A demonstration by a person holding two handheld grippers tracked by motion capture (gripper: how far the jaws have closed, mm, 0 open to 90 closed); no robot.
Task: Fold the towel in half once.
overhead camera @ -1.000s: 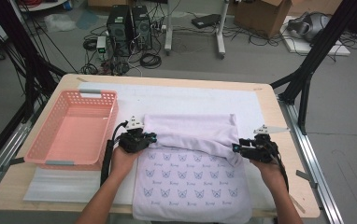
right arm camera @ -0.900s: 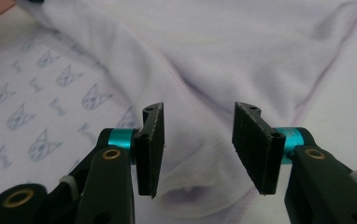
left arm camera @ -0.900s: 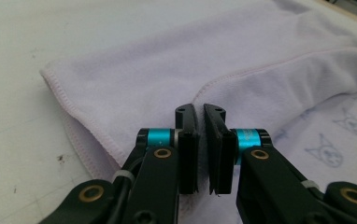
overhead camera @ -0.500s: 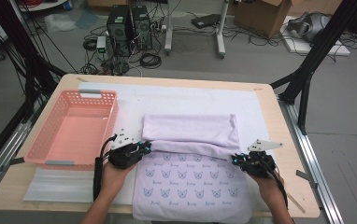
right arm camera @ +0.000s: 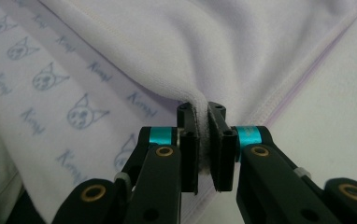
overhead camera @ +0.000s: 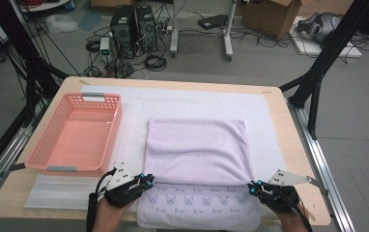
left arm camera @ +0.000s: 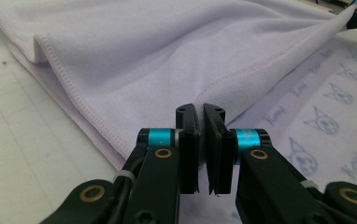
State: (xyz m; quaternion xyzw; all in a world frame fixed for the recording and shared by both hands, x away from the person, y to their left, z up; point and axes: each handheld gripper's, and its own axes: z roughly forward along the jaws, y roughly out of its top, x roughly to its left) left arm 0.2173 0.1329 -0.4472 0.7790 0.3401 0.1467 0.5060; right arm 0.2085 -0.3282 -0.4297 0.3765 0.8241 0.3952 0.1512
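Both hands are held low at the near edge of the wooden counter (overhead camera: 289,121). The folded edge of the lilac terry towel (overhead camera: 197,150) is pinched by the closed left gripper (overhead camera: 146,181) and the right gripper (overhead camera: 252,189), whose jaws have just been closing on it. Cat faces and small writing, perhaps "Kitty", are printed on the lower layer.

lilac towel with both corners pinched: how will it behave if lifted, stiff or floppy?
Likely floppy: the towel already folds over itself and puckers where the right hand-held gripper pinches it. Probably light, since thin hemmed edges show near the left hand-held gripper. The middle would likely sag between the two grips.
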